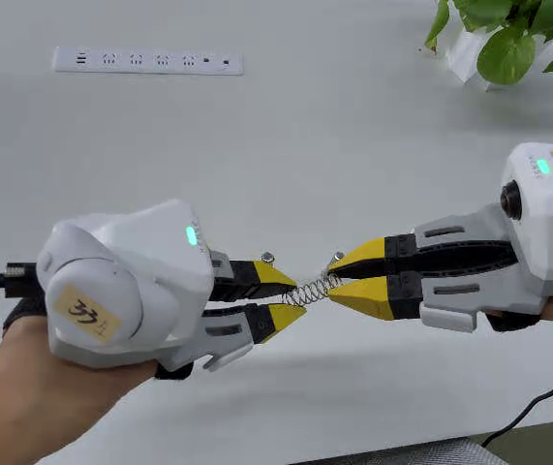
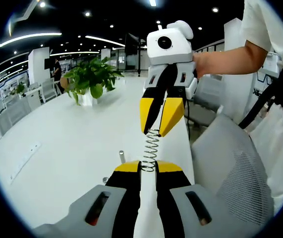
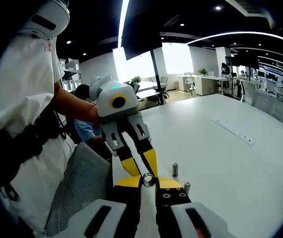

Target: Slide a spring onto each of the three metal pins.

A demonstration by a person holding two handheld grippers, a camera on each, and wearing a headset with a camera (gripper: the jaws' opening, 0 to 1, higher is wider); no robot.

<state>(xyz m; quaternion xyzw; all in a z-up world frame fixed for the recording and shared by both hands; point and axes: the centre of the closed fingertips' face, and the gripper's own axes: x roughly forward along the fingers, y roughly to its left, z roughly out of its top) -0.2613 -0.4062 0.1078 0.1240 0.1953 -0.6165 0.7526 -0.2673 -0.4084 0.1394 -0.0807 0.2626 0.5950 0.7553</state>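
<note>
A short metal spring (image 1: 313, 289) hangs level in the air between my two grippers, above the white table (image 1: 286, 145). My left gripper (image 1: 297, 295) is shut on its left end, my right gripper (image 1: 334, 283) on its right end. In the left gripper view the spring (image 2: 151, 148) runs from my own yellow tips (image 2: 148, 166) up to the right gripper (image 2: 154, 132). I cannot tell whether a pin sits inside it. Two metal pins (image 1: 267, 258) (image 1: 338, 257) stand on the table just behind the tips. The right gripper view shows them too (image 3: 175, 170) (image 3: 186, 187), one with a coiled-looking shaft.
A white power strip (image 1: 147, 61) lies at the far left of the table. A potted plant (image 1: 508, 39) stands at the far right corner. A grey mesh chair (image 2: 235, 173) is beside the table's near edge, by the person.
</note>
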